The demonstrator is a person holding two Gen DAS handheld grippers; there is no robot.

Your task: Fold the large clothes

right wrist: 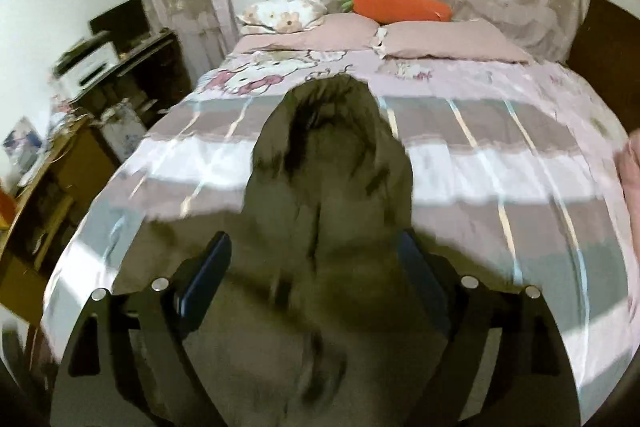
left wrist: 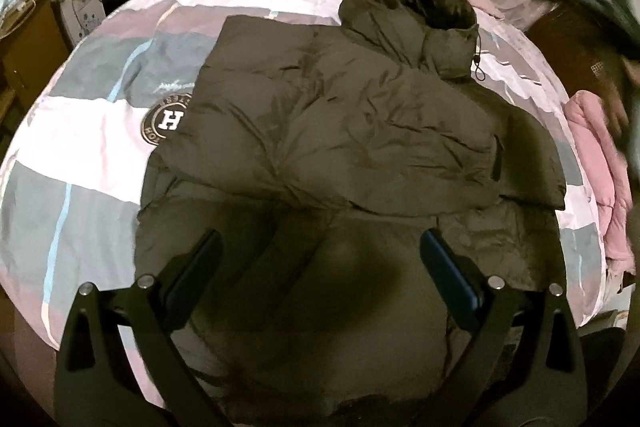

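Dark olive padding fills the space nearest both cameras: the puffer jacket [left wrist: 340, 131] lies spread on the bed [left wrist: 80, 163], sleeves folded across its chest, hood toward the pillows [right wrist: 448, 41]. Over its lower hem the left gripper [left wrist: 320, 251] hangs with jaws wide apart, nothing pinched between them. In the blurred right wrist view the right gripper [right wrist: 316, 251] also stands wide open above the jacket's body, the hood [right wrist: 332, 115] straight ahead; its pads press on no fabric.

Judged from this, the sleeve folds are laid and the bottom-to-top fold remains. The risk lies in the filling: thick, springy quilting may push the loose sleeves open once neither gripper weighs on them. A shallow pinch at the hem could catch only the slippery outer shell, so the layers slide apart. A pink garment [left wrist: 600, 163] at the bed's edge sits close enough to be dragged along.
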